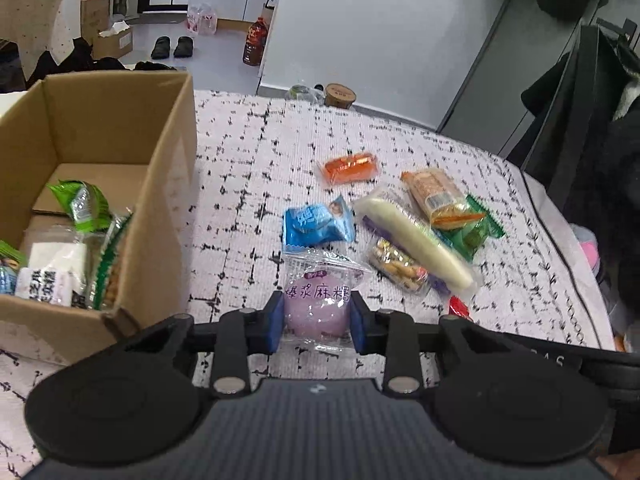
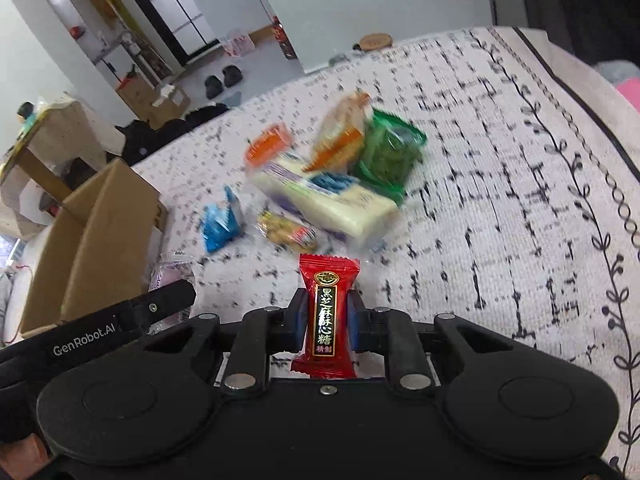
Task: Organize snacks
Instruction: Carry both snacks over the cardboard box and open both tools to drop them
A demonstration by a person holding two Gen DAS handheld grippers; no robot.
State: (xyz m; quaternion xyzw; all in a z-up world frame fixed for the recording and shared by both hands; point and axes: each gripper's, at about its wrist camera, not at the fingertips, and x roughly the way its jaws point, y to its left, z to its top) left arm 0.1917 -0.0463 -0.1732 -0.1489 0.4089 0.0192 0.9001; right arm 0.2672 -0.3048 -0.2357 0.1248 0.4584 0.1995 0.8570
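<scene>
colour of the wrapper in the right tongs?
Red, with a black label strip bearing gold characters. The candy wrapper shows best in the right wrist view.

Box (image 1: 160,184) left on cloth (image 1: 520,280); loose snacks (image 1: 412,232) right of it.

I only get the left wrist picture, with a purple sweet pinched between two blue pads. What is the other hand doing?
Observer: The right gripper is shut on a red candy, held upright between its pads.
Operator: Is that the red scrap I see at the edge of my view?
Observer: Probably. In the right view its whole wrapper shows, with gold lettering on a black strip.
Operator: Is my purple sweet visible from there?
Observer: Yes, the purple sweet shows beside the cardboard box, behind the left gripper's black finger.
Operator: Anything behind the long white packet?
Observer: A green packet lies there, nearly all in view.
</scene>
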